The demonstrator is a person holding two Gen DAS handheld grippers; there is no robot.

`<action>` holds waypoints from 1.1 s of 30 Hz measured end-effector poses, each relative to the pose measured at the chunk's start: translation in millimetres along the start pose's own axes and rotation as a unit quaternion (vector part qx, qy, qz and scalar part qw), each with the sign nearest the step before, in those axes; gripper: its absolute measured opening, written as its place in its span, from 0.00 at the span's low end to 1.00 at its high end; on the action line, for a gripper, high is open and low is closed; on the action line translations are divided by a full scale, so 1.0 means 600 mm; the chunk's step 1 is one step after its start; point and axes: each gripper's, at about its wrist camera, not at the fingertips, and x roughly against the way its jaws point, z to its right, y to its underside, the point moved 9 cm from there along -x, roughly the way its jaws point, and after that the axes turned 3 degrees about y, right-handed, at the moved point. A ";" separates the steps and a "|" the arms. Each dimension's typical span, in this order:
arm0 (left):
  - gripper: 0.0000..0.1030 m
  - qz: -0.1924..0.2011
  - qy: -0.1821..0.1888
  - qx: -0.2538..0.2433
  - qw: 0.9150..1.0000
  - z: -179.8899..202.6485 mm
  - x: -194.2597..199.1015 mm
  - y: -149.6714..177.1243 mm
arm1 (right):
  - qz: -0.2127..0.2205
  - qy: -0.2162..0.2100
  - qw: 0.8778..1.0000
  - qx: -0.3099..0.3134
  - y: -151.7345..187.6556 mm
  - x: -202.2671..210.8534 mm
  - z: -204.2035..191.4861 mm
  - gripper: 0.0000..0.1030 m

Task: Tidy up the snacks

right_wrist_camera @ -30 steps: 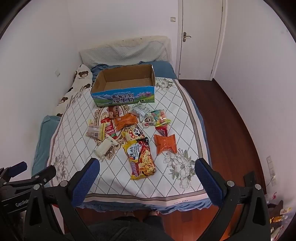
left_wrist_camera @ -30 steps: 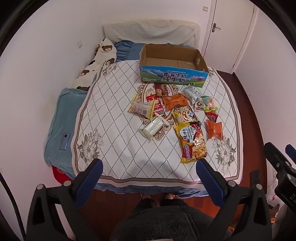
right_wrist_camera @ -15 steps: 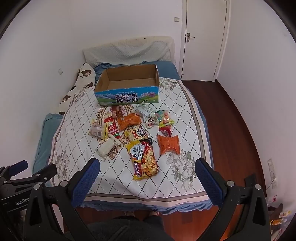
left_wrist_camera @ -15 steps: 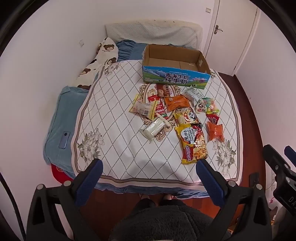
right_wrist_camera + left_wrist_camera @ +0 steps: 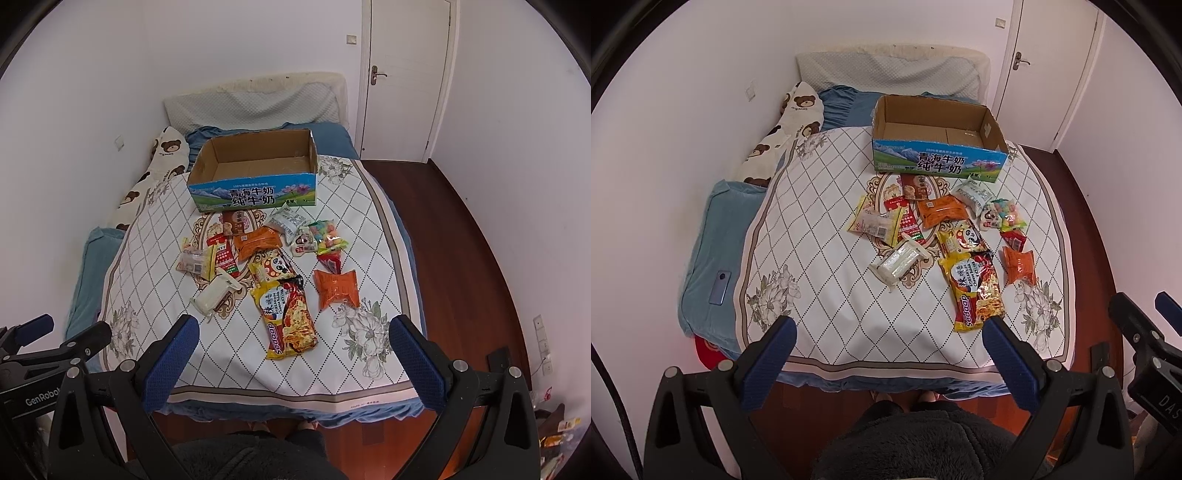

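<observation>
Above the foot of the bed [image 5: 849, 343], left tool [image 5: 886, 334] and right tool [image 5: 293, 332] both gape empty, drifted a bit closer lately; snacks [image 5: 942, 236] still scattered before the empty box [image 5: 938, 164], so nothing's sorted yet.

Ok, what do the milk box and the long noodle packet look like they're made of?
The milk box looks like corrugated cardboard: plain brown inside, ragged cut rim, glossy printed front. The noodle packet looks like thin plastic film, since it is shiny, crinkled and brightly printed.
</observation>
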 end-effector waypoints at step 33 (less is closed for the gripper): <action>1.00 0.003 0.005 0.002 1.000 -0.012 0.003 -0.004 | 0.011 0.002 1.000 -0.003 -0.008 0.012 -0.009 1.00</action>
